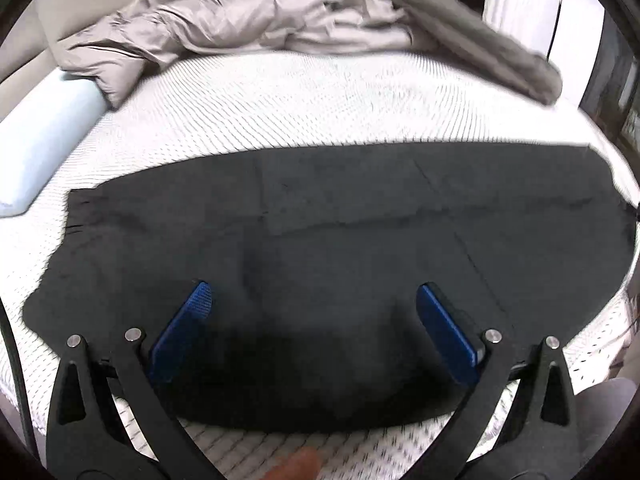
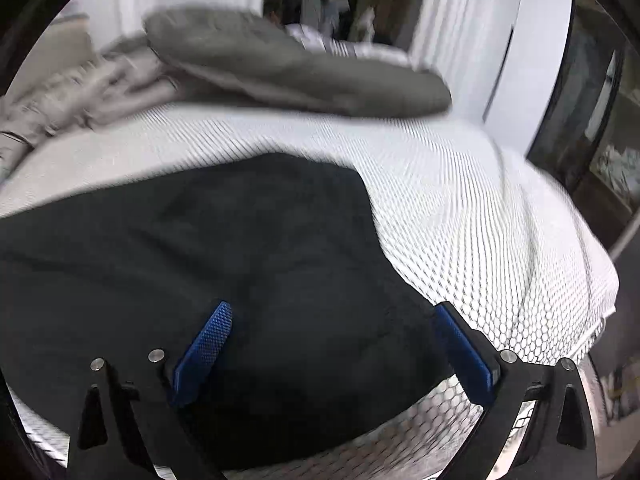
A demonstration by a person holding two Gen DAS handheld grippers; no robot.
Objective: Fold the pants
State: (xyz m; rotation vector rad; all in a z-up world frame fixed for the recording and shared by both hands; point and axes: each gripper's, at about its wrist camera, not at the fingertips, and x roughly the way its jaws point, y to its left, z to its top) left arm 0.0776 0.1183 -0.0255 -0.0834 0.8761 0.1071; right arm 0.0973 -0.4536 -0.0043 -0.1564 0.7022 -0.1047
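While the dark pants (image 1: pixel 340 232) lie flat crosswise on the white mattress (image 1: pixel 280 108), long axis running left to right, the left gripper (image 1: pixel 312 300) and right gripper (image 2: pixel 332 320) hover above, spread wide and empty, the right nearer one end.

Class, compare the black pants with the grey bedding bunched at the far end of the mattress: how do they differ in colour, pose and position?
The black pants are dark; the grey bedding is pale. The pants lie spread flat; the bedding is crumpled in a heap. The pants lie near, under both open grippers, left and right; the bedding lies far. Both rest on the white mattress.
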